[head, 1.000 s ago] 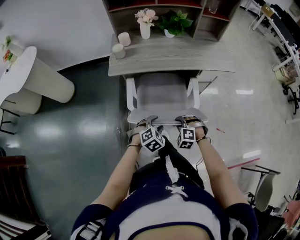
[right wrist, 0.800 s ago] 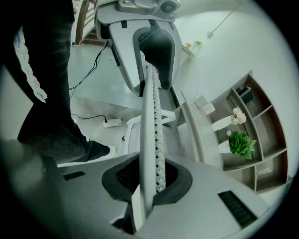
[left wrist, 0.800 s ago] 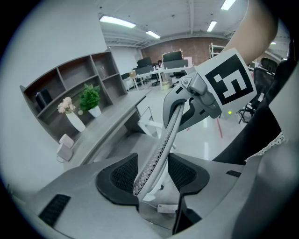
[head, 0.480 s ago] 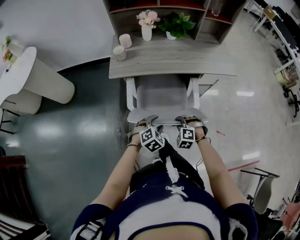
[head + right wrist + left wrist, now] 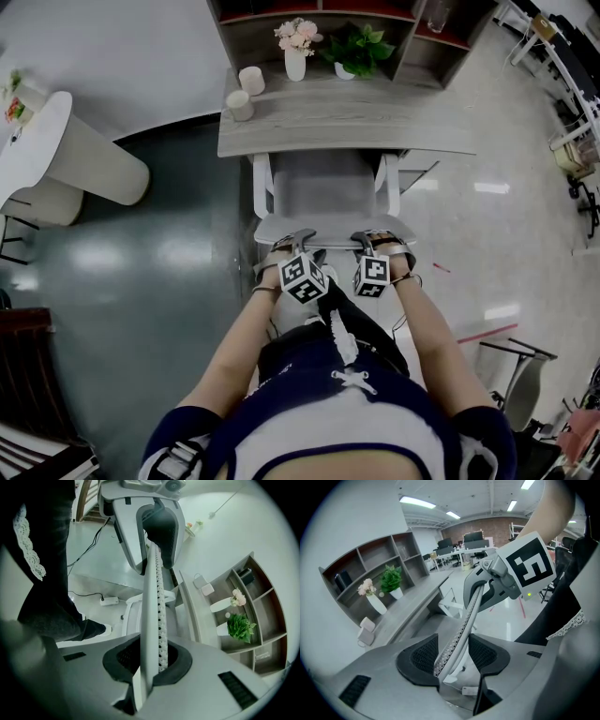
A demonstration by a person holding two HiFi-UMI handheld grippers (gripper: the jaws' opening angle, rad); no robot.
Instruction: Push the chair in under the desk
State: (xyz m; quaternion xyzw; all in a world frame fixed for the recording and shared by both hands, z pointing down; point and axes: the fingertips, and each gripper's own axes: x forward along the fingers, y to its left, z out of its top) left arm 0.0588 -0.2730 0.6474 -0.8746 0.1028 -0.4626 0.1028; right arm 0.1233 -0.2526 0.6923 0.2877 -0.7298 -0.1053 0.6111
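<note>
The person is pushing the chair (image 5: 323, 192), whose seat is sitting partly under the desk (image 5: 347, 127) at its front edge. The right gripper (image 5: 370, 240) is clamping the backrest (image 5: 328, 231) rim, its jaws having just been closing. The left gripper (image 5: 296, 241) is straddling the rim with its jaws wide and loose. The next move is likely calling for a straight, even shove forward.

The chair (image 5: 323, 192) is standing before the desk (image 5: 375, 122), its seat reaching the desk's front edge. Two cups (image 5: 240, 105) are sitting on the desk's left end, with a vase (image 5: 295, 64) and a plant (image 5: 354, 52) further back and shelves (image 5: 412, 28) rising behind them.
</note>
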